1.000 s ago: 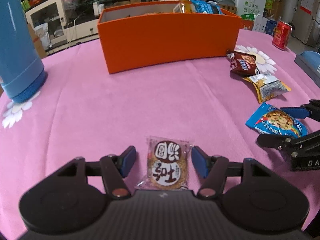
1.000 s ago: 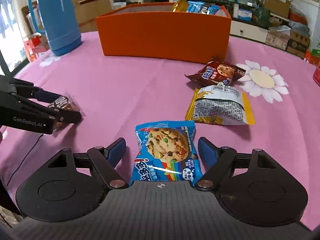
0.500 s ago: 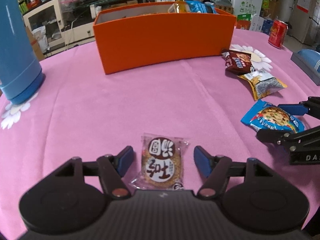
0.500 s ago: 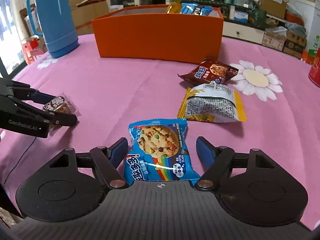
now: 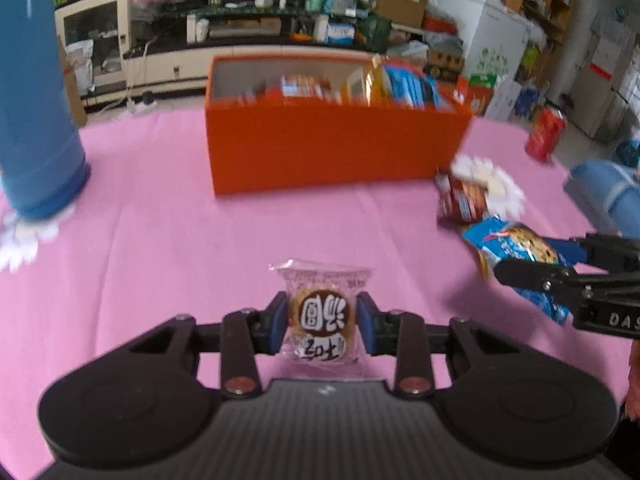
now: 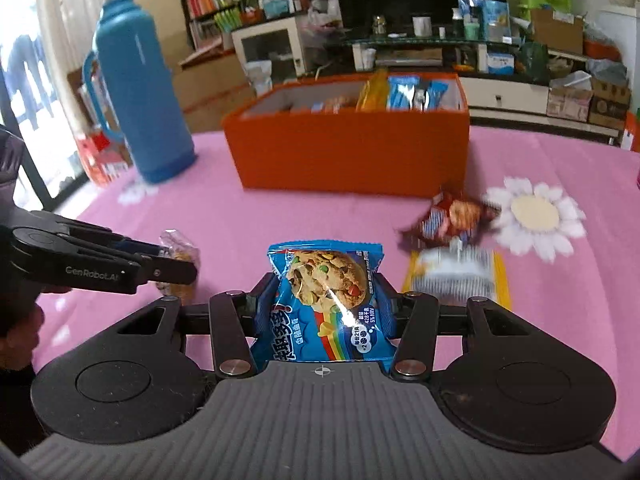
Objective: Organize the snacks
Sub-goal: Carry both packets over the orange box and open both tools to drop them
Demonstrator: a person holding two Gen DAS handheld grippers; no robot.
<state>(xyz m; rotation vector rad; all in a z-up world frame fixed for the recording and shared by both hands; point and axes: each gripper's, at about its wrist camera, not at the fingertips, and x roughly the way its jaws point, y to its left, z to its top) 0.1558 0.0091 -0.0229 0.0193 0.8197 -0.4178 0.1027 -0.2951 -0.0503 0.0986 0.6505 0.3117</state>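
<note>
Since the earlier frames both grippers have closed on their snacks and lifted them off the pink tablecloth (image 5: 168, 216). The left gripper (image 5: 322, 326), whose jaws have just been closing, now clamps the clear-wrapped round biscuit (image 5: 322, 318) between its blue pads, the packet standing upright with its top edge above the fingertips. The right gripper (image 6: 326, 294) has likewise just been closing and now pinches the blue cookie packet (image 6: 324, 300) at both sides; the packet fills the gap between the pads and reaches back to the gripper body.

Ahead of both stands the orange box (image 5: 336, 152), open at the top with packets standing inside, mostly toward its right end. On the cloth to the right, near a printed daisy (image 6: 534, 218), lie a brown snack packet (image 6: 450, 220) and just in front of it a yellow-edged packet (image 6: 456, 274), both blurred. A blue thermos (image 6: 140, 96) stands at the left of the box.
</note>
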